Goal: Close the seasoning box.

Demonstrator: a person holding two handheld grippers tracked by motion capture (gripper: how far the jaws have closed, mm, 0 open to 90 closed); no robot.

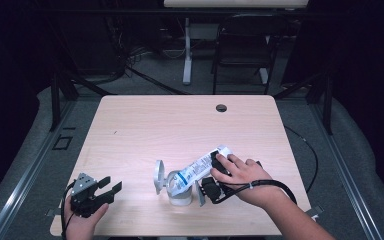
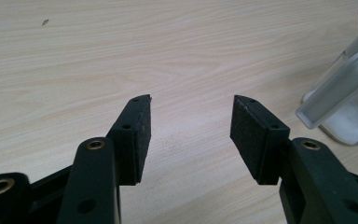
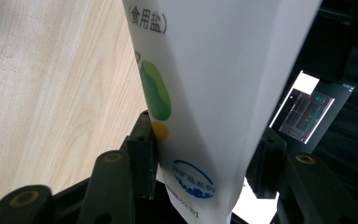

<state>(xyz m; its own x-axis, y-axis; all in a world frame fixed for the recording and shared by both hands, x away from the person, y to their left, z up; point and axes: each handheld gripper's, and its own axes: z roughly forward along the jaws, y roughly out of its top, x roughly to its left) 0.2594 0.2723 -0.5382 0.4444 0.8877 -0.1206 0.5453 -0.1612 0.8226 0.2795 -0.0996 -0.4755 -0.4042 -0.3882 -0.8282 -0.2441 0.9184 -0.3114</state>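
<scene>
A white salt bag [image 1: 200,167] with blue print lies tilted, its lower end over the mouth of a clear jar [image 1: 180,194] whose flip lid [image 1: 158,176] stands open to the left. My right gripper [image 1: 219,165] is shut on the bag's upper part, with the person's hand over it. In the right gripper view the bag [image 3: 214,93] runs between the two black jaws of the right gripper [image 3: 205,128], pinched by them. My left gripper [image 1: 111,184] rests open at the table's front left, with bare tabletop between the jaws of the left gripper [image 2: 191,116]. The jar [image 2: 349,107] sits off to its right.
The light wooden table [image 1: 180,125] has a cable hole [image 1: 221,108] near its far edge. Behind it stand a black chair [image 1: 245,45] and another table's white leg [image 1: 186,50]. A lit screen [image 3: 307,112] shows in the dark beyond the bag.
</scene>
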